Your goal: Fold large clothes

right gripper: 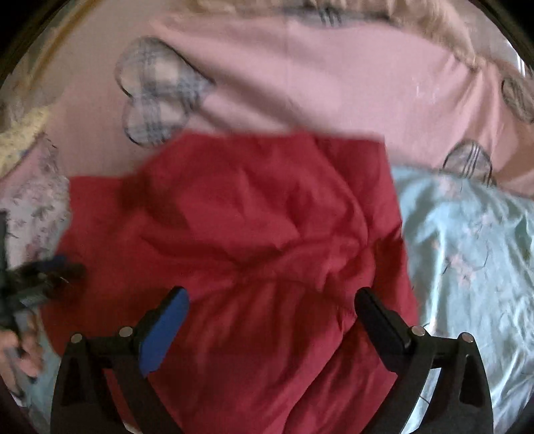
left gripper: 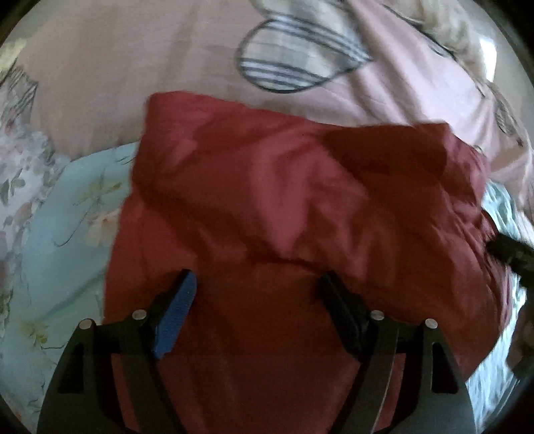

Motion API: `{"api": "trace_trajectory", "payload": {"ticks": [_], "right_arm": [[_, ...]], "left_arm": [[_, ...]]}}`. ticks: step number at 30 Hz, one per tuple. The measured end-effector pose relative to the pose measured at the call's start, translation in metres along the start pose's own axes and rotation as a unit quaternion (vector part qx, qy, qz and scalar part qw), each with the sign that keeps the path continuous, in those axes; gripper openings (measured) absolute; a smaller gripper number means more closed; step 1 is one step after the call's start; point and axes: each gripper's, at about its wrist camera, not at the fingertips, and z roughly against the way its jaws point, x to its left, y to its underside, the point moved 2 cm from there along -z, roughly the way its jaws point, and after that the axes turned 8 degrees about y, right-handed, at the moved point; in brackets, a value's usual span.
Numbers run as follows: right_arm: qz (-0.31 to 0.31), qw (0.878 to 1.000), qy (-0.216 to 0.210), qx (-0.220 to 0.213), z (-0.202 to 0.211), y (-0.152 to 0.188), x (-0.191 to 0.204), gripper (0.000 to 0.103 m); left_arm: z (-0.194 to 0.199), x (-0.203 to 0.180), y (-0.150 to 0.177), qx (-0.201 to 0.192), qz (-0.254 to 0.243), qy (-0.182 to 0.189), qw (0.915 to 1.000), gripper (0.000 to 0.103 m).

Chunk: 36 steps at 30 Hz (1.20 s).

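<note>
A large red garment (left gripper: 283, 200) lies folded and creased on the bed, filling the middle of both views (right gripper: 250, 217). My left gripper (left gripper: 257, 278) hovers over its near part, jaws open, with nothing pinched between the blue pad (left gripper: 177, 317) and the black one. My right gripper (right gripper: 271, 295) hangs over the garment's near right part, jaws spread wide and empty. The right wrist view also shows the left gripper (right gripper: 40, 277) at the garment's left edge, with a hand (right gripper: 23, 354) behind it. A dark piece of the right gripper (left gripper: 510, 253) shows at the left wrist view's right edge.
Under the garment is a pale blue flowered cloth (right gripper: 467, 250) (left gripper: 66, 217). Beyond it spreads a pink bedcover (left gripper: 133, 66) with plaid hearts (right gripper: 157, 96). A white flowered fabric (right gripper: 36, 207) lies at the left, and a fuzzy beige blanket (right gripper: 444, 30) at the back.
</note>
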Motion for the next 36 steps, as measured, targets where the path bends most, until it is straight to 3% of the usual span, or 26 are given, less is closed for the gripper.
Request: {"api": "trace_trajectory", "payload": {"ticks": [3,5,8,14,20,27,36], "right_arm": [[-0.024,0.999,0.003,0.025,-0.028,-0.002,-0.012,0.102],[-0.032,0.999,0.014,0.032,-0.039,-0.005,-0.016,0.103],[-0.043,0.998,0.015,0.045,-0.054,-0.010,-0.021,0.103],[-0.055,0.997,0.011,0.046,-0.061,-0.008,-0.025,0.103],[-0.059,0.998,0.007,0.036,-0.053,-0.005,-0.029,0.103],[-0.069,0.998,-0.003,0.004,-0.012,0.010,-0.041,0.102],[-0.092,0.996,-0.020,0.004,0.014,0.024,-0.059,0.103]], "left_arm": [[-0.016,0.025,-0.008,0.011,0.026,-0.009,0.9996,0.084],[-0.025,0.038,-0.012,0.016,0.044,-0.012,0.9988,0.099],[-0.043,0.053,-0.016,0.024,0.076,-0.004,0.9968,0.102],[-0.053,0.063,-0.011,0.026,0.094,-0.005,0.9952,0.103],[-0.031,0.066,-0.009,0.015,0.091,0.008,0.9957,0.103],[0.004,0.071,0.000,-0.008,0.099,0.036,0.9944,0.103],[0.020,0.088,0.017,-0.016,0.130,0.057,0.9898,0.103]]}}
